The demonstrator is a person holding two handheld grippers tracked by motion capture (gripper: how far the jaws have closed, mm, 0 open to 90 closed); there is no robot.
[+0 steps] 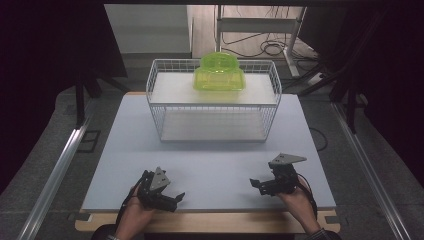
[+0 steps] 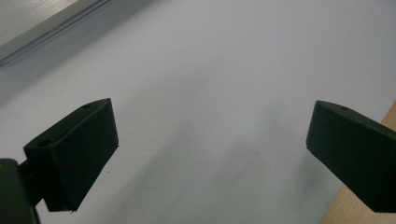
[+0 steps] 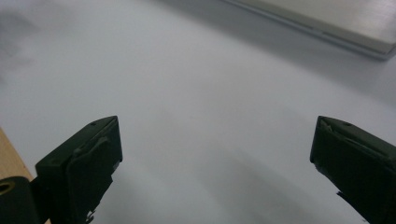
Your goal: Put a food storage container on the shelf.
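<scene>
— Pale grey is the whole top of the desk [image 1: 210,165], with a strip of bare wood along its near edge.

— And the biggest thing on it?

— White wire basket [image 1: 214,102], standing toward the far edge, about centred between the left and right edges. A translucent yellow-green plastic container [image 1: 219,73] sits on the raised white shelf at its back, near the far rim.

— The tools?

— Both low by the near edge, well apart from the basket. The left gripper [image 1: 175,198] is near the near-left corner, held in a hand [image 1: 134,214], jaws pointing toward the middle. In the left gripper view its jaws stand wide apart over bare surface, nothing between them.

— And the other?

— The right gripper [image 1: 256,184] sits toward the near-right corner in the other hand [image 1: 299,202], grey plate [image 1: 286,159] on top — jaws equally wide, gripping nothing.
</scene>
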